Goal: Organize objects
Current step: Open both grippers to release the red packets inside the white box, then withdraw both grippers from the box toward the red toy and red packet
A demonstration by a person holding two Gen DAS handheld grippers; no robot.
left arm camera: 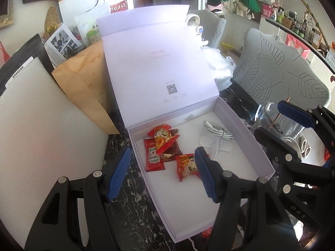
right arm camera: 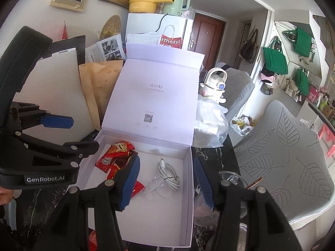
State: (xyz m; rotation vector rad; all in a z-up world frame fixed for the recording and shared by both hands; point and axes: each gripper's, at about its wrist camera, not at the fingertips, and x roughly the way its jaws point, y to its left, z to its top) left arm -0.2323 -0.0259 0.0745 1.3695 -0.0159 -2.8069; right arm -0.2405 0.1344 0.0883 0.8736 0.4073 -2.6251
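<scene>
A white gift box with its lid standing open lies on the dark marble table; it also shows in the right wrist view. Inside lie red candy packets, a ketchup sachet, a coiled white cable and a clear plastic piece. My left gripper is open and empty over the box's near left corner. My right gripper is open and empty over the box's right wall, near the cable. The right gripper also shows at the right of the left wrist view.
A brown paper bag and a white board stand left of the box. A clear plastic container sits to its right. Grey leaf-patterned chairs stand beyond the table edge. Crumpled plastic bags lie behind the box.
</scene>
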